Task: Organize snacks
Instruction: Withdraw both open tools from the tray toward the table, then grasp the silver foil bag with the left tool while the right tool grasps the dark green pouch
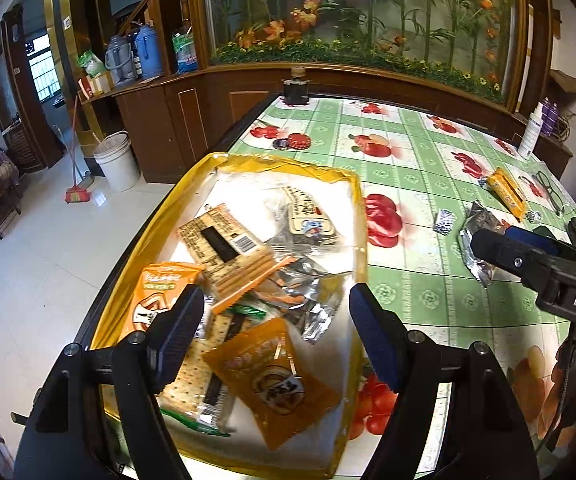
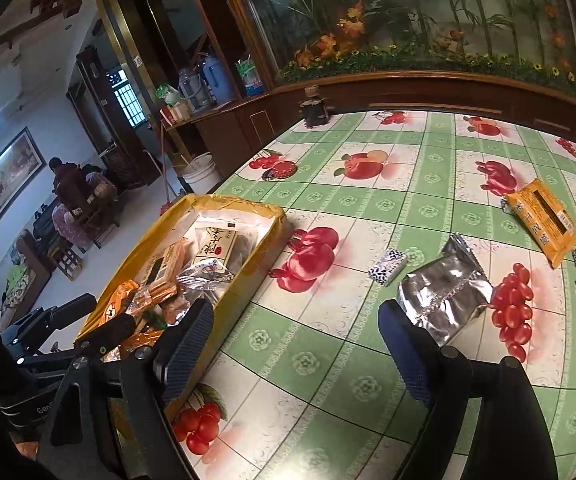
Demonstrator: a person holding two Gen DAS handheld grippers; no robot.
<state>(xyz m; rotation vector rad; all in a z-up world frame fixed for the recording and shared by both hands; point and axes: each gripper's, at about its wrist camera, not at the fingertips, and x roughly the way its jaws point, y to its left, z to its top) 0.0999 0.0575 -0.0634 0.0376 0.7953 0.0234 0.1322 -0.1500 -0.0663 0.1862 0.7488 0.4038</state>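
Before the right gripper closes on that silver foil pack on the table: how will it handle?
The silver pack looks puffed and creased, so it probably crumples under the pads rather than staying stiff. Its glossy foil may be slippery; a bite on the crimped end seam seems safer. It looks light for its size and lies flat on the tablecloth, so a nudge likely slides it, not tips it.

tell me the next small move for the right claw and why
Probably ease the right claw forward and down onto the silver foil packet. Its fingers are spread with nothing between them, and the packet lies loose on the tablecloth just ahead of it, outside the yellow box where the other snacks already sit.
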